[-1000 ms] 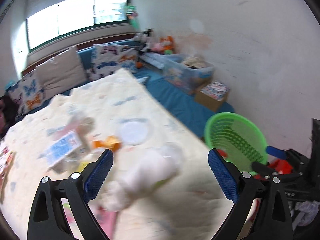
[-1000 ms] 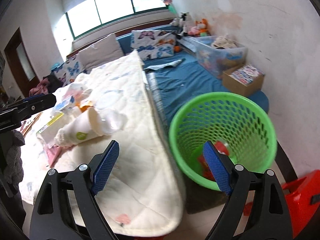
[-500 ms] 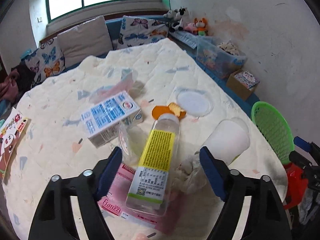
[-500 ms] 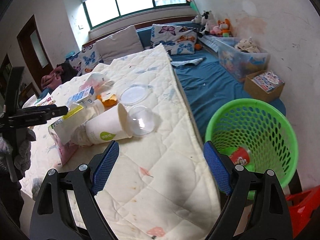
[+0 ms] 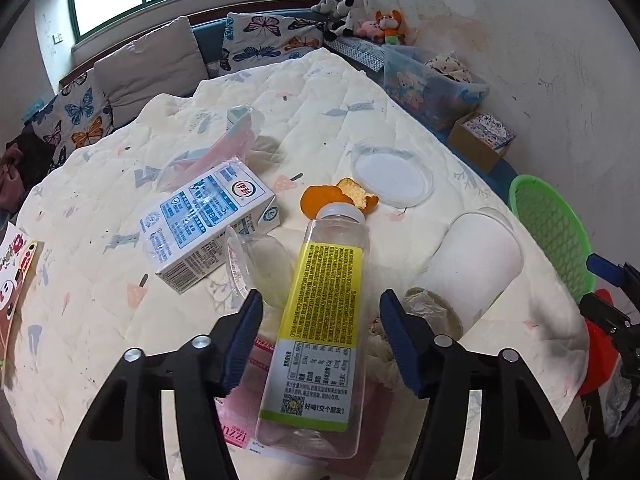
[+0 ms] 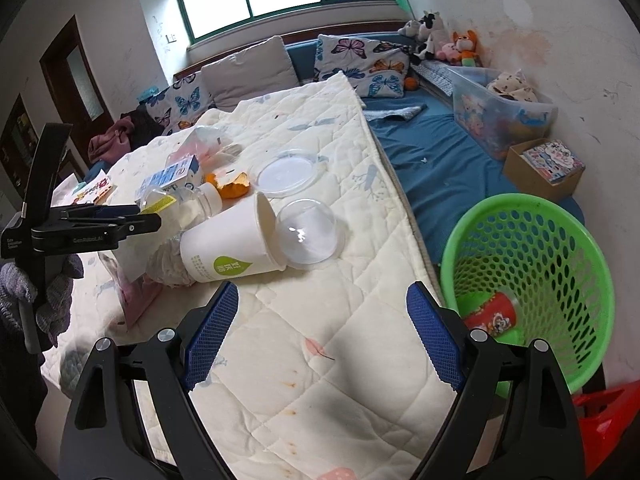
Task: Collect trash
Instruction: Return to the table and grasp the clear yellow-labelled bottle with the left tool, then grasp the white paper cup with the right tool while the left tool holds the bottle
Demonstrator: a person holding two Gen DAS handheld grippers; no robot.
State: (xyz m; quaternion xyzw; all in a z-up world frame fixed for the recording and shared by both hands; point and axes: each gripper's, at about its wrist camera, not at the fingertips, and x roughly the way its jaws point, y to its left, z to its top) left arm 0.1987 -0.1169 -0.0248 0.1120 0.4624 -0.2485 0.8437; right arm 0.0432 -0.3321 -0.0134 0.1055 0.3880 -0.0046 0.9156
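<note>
A clear bottle (image 5: 324,312) with a yellow label lies on the cream quilt (image 5: 320,92), on top of a pink packet (image 5: 240,432). My left gripper (image 5: 322,340) straddles the bottle; its jaws are closing, and a narrow gap shows between each pad and the bottle. Around it lie a milk carton (image 5: 208,220), orange peel (image 5: 340,200), a flat plastic lid (image 5: 392,176) and a tipped paper cup (image 5: 476,264). My right gripper (image 6: 324,336) hangs open and empty over the quilt's near edge, in front of the paper cup (image 6: 228,248) and a clear dome lid (image 6: 308,236).
A green basket (image 6: 528,280) stands on the floor right of the bed with a red cup (image 6: 492,312) in it. Beyond it are a cardboard box (image 6: 548,164) and a clear storage bin (image 6: 500,112). A gloved hand (image 6: 52,292) holds the left gripper.
The left gripper swung left from the cup onto the bottle, sank, and its jaws narrowed. The right gripper shifted left from above the basket to the quilt's edge, still wide open.
</note>
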